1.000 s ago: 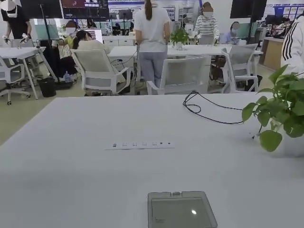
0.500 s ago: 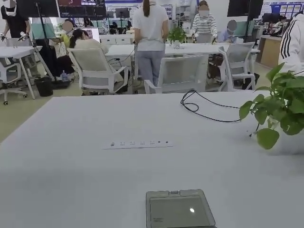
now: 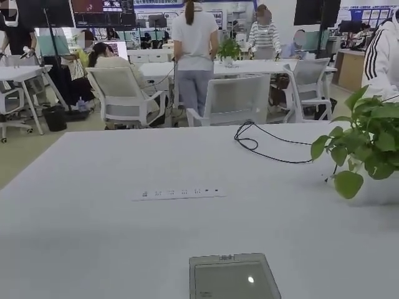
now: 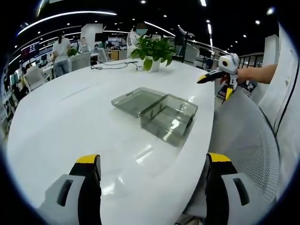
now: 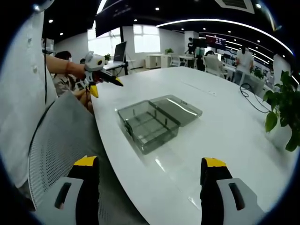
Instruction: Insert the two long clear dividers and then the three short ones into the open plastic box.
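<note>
On the smooth white round-edged table [image 4: 56, 117], near its rim, sits the smoky clear rectangular plastic box [image 4: 171, 119], its flat lid [image 4: 136, 100] laid open alongside, touching it. Left gripper [image 4: 150, 161] and right gripper [image 5: 150, 161]: yellow-tipped jaws spread wide, empty, apart from box.

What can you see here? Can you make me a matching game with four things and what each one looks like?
Things:
1. plastic box
2. plant
3. cable
4. left gripper

Looks:
A. green leaves
B. wide open, holding nothing
C. black and looped
D. smoky clear, lid flipped open

Right pairs: 1-D, 2-A, 3-C, 4-B.
</note>
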Action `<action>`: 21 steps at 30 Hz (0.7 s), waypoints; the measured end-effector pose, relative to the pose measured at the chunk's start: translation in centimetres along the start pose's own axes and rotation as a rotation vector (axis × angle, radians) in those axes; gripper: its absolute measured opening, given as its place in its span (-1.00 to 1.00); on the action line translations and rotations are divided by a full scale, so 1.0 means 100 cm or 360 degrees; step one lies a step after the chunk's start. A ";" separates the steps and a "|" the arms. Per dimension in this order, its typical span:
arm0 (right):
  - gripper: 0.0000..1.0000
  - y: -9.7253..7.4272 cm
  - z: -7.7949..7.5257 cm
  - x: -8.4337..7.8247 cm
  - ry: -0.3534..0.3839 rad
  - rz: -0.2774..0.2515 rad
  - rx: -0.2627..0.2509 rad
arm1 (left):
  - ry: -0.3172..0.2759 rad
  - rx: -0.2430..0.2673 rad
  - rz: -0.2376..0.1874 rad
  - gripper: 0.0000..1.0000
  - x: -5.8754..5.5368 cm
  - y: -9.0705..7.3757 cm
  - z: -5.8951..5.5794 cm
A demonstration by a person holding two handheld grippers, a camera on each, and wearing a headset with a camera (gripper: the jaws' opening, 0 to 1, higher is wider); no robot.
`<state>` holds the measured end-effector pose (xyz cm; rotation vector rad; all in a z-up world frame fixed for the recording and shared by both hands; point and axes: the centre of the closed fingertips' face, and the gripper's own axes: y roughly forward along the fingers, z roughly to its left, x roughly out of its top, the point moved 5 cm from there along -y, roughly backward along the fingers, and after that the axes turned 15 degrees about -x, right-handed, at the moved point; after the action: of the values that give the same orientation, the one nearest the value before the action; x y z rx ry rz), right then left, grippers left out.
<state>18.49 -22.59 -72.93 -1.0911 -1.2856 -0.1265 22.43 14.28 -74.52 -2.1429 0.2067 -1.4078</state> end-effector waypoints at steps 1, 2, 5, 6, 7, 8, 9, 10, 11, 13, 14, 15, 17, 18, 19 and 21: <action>0.80 0.000 0.000 0.000 0.0001 0.0000 0.0000 | -0.0016 0.0015 0.0007 0.84 -0.001 -0.001 0.002; 0.80 0.000 0.000 0.000 0.0004 -0.0001 0.0000 | -0.0026 0.0035 0.0016 0.79 -0.002 -0.002 0.006; 0.80 0.000 0.000 0.000 0.0012 -0.0005 0.0000 | -0.0068 0.0071 0.0026 0.76 -0.003 -0.003 0.012; 0.80 0.000 0.000 0.000 0.0015 -0.0006 0.0000 | -0.0082 0.0081 0.0031 0.75 -0.004 -0.003 0.014; 0.79 0.000 0.000 0.001 0.0016 -0.0005 -0.0001 | -0.0147 0.0099 0.0035 0.74 -0.006 -0.004 0.016; 0.79 0.000 0.000 0.001 0.0018 -0.0006 -0.0001 | -0.0185 0.0109 0.0040 0.74 -0.007 -0.004 0.017; 0.79 0.001 0.000 0.001 0.0020 -0.0008 -0.0002 | -0.0151 0.0115 0.0033 0.74 -0.006 -0.004 0.021; 0.79 0.001 0.000 0.001 0.0021 -0.0008 -0.0003 | -0.0153 0.0126 0.0038 0.72 -0.006 -0.004 0.023; 0.79 0.001 -0.001 0.001 0.0026 -0.0009 -0.0005 | -0.0174 0.0136 0.0054 0.68 -0.007 -0.004 0.024; 0.79 0.001 -0.001 0.001 0.0031 -0.0014 -0.0006 | -0.0191 0.0148 0.0063 0.62 -0.008 -0.004 0.027; 0.79 0.001 -0.001 0.001 0.0033 -0.0014 -0.0007 | -0.0199 0.0156 0.0068 0.60 -0.008 -0.004 0.029; 0.79 0.001 -0.001 0.002 0.0036 -0.0016 -0.0008 | -0.0213 0.0164 0.0074 0.59 -0.009 -0.004 0.031; 0.79 0.002 -0.001 0.002 0.0043 -0.0015 -0.0008 | -0.0258 0.0177 0.0098 0.52 -0.012 -0.005 0.035; 0.79 0.002 -0.001 0.002 0.0044 -0.0015 -0.0008 | -0.0266 0.0180 0.0099 0.47 -0.013 -0.005 0.036; 0.79 0.002 0.000 0.002 0.0045 -0.0015 -0.0008 | -0.0274 0.0182 0.0101 0.44 -0.013 -0.004 0.037; 0.79 0.003 0.000 0.002 0.0055 -0.0020 -0.0007 | -0.0321 0.0203 0.0140 0.39 -0.016 -0.004 0.038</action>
<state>18.71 -22.34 -72.93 -1.0808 -1.2617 -0.1572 25.04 16.66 -76.66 -2.1260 0.1289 -1.1164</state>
